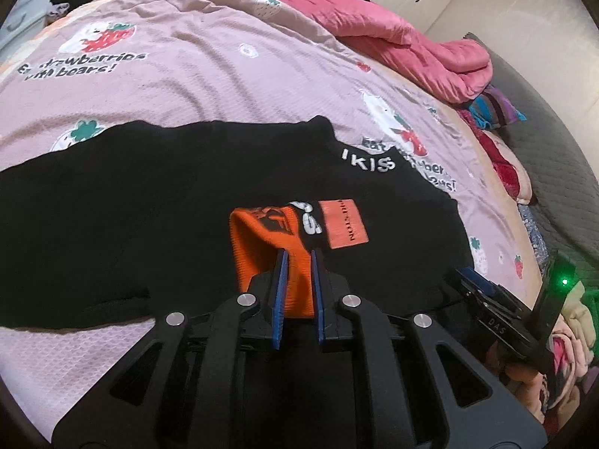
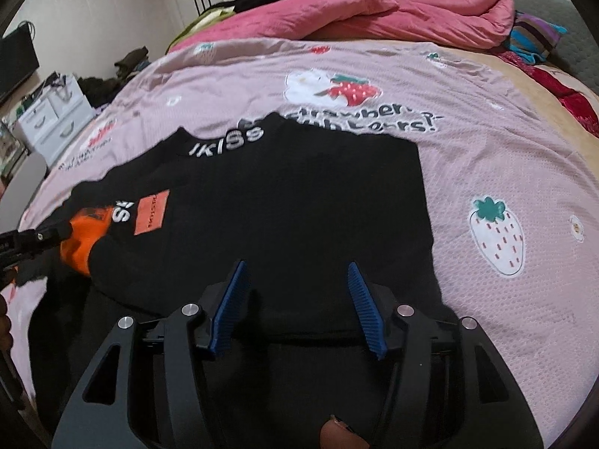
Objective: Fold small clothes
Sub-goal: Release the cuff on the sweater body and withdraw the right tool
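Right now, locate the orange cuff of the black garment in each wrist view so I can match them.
Left wrist view: the orange cuff sits at centre, pinched in the left gripper.
Right wrist view: the same cuff sits at the far left edge.
Shared landmark: the orange patch just beside it.

Left gripper (image 1: 299, 258) clamped on the orange cuff (image 1: 262, 258) of a black sweater (image 1: 157, 202)

At lower centre of the frame the blue pads (image 1: 280, 292) pinch the orange ribbed fabric between them. The sweater lies spread across the middle of a pink strawberry-print bedsheet (image 1: 194, 75), with an orange patch (image 1: 343, 222) just right of the cuff and white lettering near its upper right edge. A pink quilt (image 1: 393, 26) is bunched at upper right. The other gripper (image 1: 486, 299), with a green light, enters at lower right.
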